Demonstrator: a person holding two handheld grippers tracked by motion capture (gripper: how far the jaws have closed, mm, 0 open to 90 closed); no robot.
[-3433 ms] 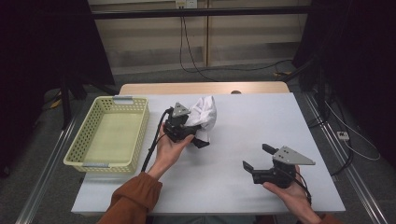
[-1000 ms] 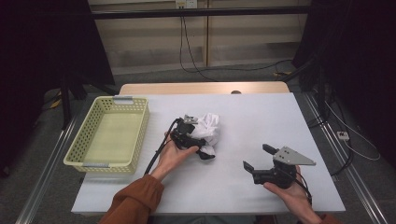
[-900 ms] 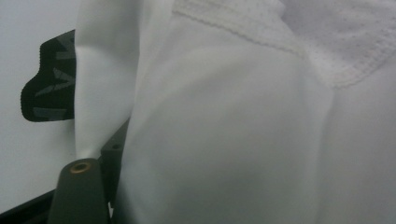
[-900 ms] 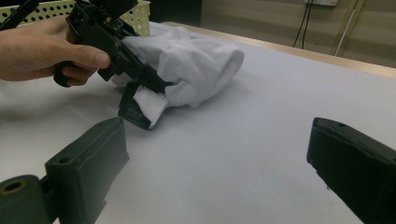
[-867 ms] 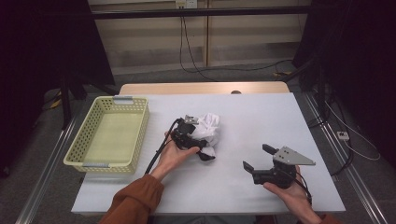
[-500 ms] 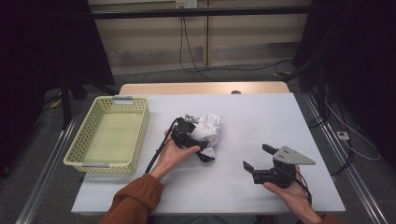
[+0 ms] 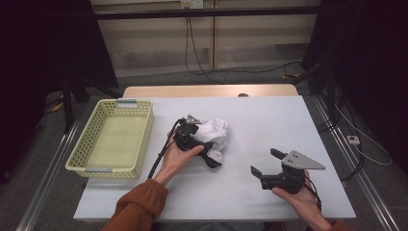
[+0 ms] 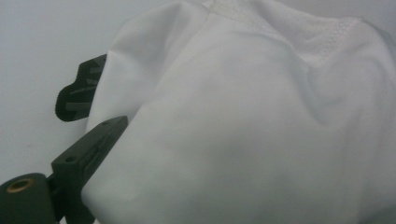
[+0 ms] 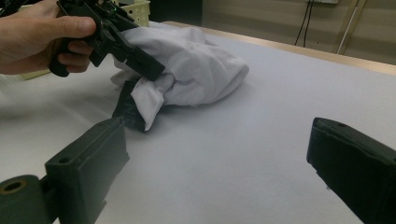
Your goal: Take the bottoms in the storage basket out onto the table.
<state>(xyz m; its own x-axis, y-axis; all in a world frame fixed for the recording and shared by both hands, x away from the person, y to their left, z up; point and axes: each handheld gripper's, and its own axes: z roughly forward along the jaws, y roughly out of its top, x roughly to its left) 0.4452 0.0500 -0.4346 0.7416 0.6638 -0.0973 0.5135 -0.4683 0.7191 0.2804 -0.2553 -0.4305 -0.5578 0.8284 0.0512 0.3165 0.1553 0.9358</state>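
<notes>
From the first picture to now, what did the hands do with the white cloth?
The left gripper brought the white cloth down from a raised bunch onto the table, a little nearer the person. Its jaws have just been opening, with a fold of the cloth between them. The right gripper and the yellow basket stayed where they were.

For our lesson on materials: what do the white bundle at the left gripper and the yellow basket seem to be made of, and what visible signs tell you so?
White bundle: looks like soft woven or knitted cloth with a matt finish; it creases, folds and slumps, and a fine mesh texture shows near its top edge.

Yellow basket: probably moulded plastic, smooth and slightly glossy; its walls are a regular lattice of small holes in one even colour.
</notes>
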